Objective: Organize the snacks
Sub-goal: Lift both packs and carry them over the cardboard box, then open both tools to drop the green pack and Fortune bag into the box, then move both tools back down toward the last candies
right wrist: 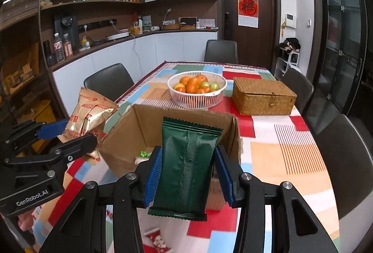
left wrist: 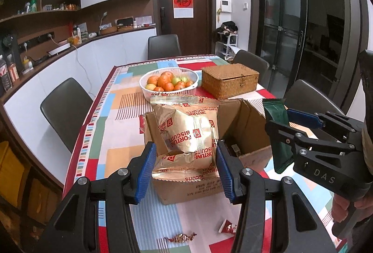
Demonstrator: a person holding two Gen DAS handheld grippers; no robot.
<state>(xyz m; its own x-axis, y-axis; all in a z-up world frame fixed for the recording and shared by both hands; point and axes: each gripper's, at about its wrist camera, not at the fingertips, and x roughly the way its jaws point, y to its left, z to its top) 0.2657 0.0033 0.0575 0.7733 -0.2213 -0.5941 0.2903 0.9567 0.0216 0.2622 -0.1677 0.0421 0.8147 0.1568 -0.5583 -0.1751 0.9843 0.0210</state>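
A: Item one, left tool (left wrist: 184,169)?
B: Pinching a gold biscuit packet (left wrist: 186,136) by its sides, blue pads against the foil, held above the near wall of the open cardboard box (left wrist: 242,122).

A: Item two, right tool (right wrist: 187,173)?
B: Clamped on a dark green packet (right wrist: 186,166), upright, seam facing the camera, just in front of the box.

A: Box contents?
B: Something small and green on its floor; the rest is hidden.

A: Handling note for the step?
B: Judged: both packets go into the box. Carry each over the rim before letting go, one tool at a time, since the two stand near each other. Lower the green one edge first so it clears the raised flap.

A: Room and edges?
B: The white fruit basket (right wrist: 197,89) and the wicker case (right wrist: 263,96) sit beyond the box, apart from it. Bare bench (right wrist: 279,148) lies to the right. Loose wrapped sweets (left wrist: 180,237) lie on the near side, by the bench edge.
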